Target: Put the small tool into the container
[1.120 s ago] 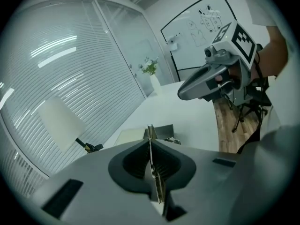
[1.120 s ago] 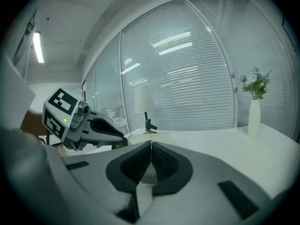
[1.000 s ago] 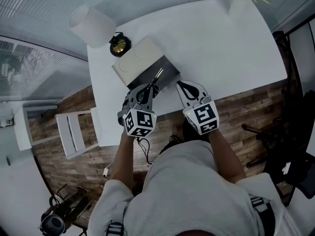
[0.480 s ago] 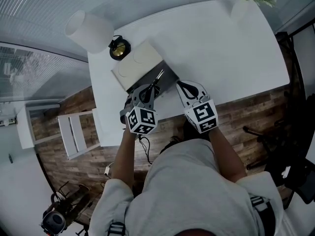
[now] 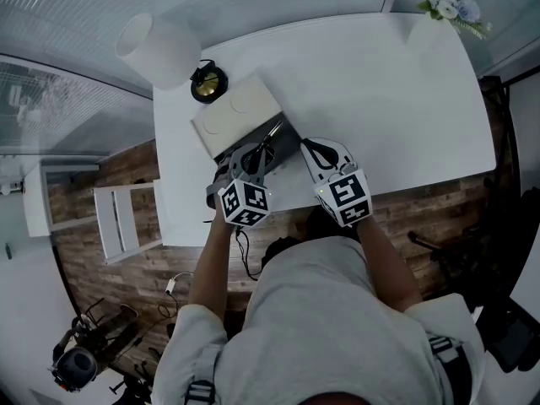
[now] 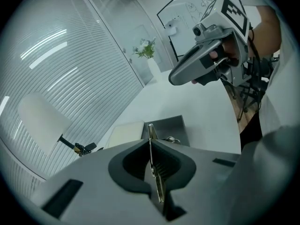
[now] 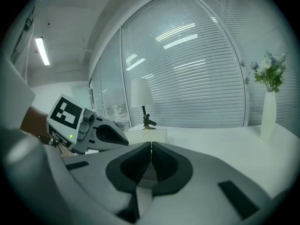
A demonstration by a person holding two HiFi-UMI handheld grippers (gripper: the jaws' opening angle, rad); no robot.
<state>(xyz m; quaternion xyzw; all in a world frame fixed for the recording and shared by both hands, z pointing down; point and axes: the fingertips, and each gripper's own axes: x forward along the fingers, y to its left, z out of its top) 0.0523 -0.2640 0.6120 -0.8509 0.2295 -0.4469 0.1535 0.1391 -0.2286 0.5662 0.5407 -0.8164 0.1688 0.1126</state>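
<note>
L tool (image 5: 251, 157) clamped on small metal implement (image 6: 157, 182), barely fwd vs 1 s ago; tip over grey container (image 6: 176, 125), bench (image 5: 380, 99) near edge. R tool (image 7: 150, 146) closed, empty. Drop likely next.

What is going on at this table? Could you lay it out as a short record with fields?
Setting: white table, with a person holding two grippers
Left side: left gripper shut on a thin metal tool, tip pointing towards the grey container
Right side: right gripper shut, nothing between its jaws, held beside the left one
Container: open on top, with a cream flat piece right next to it
Also on table: white lamp, vase of flowers
Task state: tool not yet in the container
</note>
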